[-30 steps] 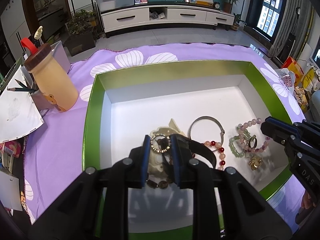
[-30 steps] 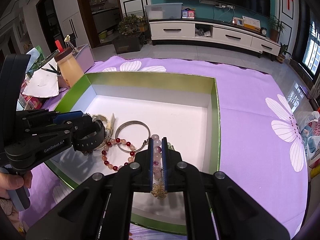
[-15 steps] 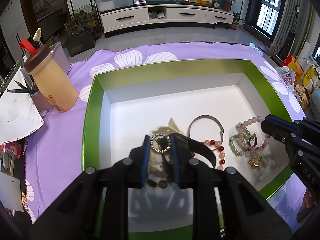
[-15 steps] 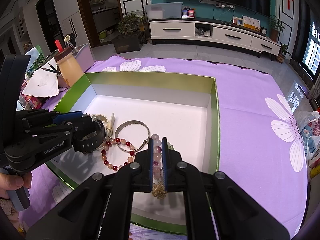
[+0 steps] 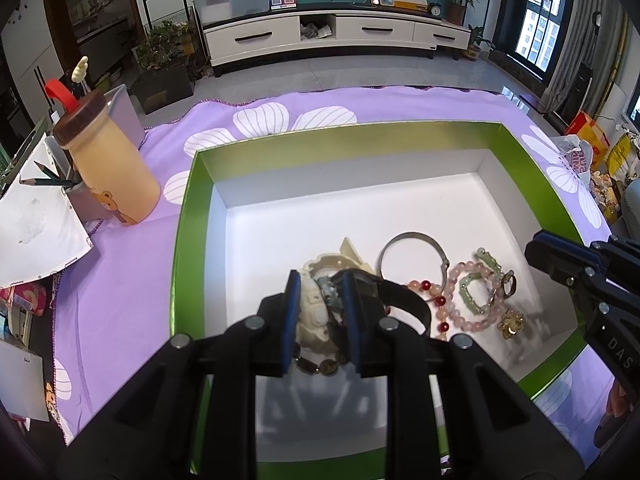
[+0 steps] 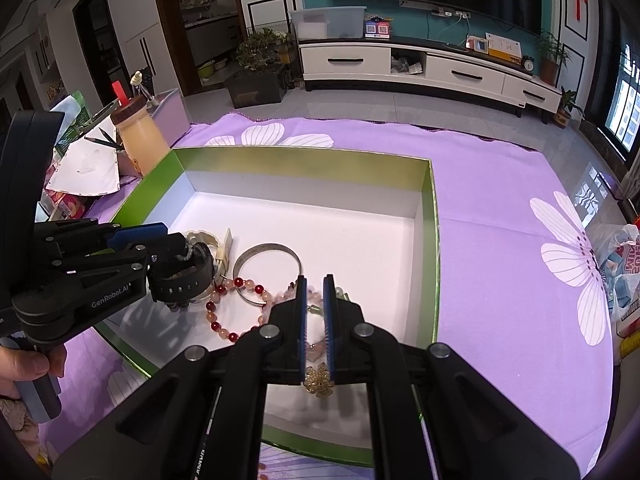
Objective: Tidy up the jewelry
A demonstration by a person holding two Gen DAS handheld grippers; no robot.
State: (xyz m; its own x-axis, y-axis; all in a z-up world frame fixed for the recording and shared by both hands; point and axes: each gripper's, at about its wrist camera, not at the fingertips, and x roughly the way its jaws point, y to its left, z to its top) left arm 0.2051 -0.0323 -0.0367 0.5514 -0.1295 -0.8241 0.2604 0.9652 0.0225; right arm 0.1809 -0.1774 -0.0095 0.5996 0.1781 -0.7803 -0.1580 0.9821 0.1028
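Note:
A green box with a white floor (image 5: 360, 216) (image 6: 320, 220) holds the jewelry. My left gripper (image 5: 321, 286) (image 6: 172, 246) is shut on a black watch (image 5: 384, 294) (image 6: 186, 276), over a cream watch (image 5: 316, 312). A silver bangle (image 5: 412, 258) (image 6: 268, 268), a red and pink bead bracelet (image 6: 224, 312) and a green bead bracelet (image 5: 478, 292) lie beside it. My right gripper (image 6: 316, 286) (image 5: 538, 248) has its jaws slightly apart over a pink bead bracelet (image 5: 460, 304) with a gold charm (image 6: 319, 384).
The box sits on a purple flowered cloth (image 6: 500, 240). A tan bottle with a brown lid (image 5: 108, 160) (image 6: 140, 136), a pencil holder (image 5: 60, 182) and paper (image 5: 36, 236) stand left of the box. A plastic bag (image 6: 624, 256) lies at the right.
The watch in my left gripper has turned a little between the jaws. My right gripper's jaws have opened slightly over the pink bracelet.

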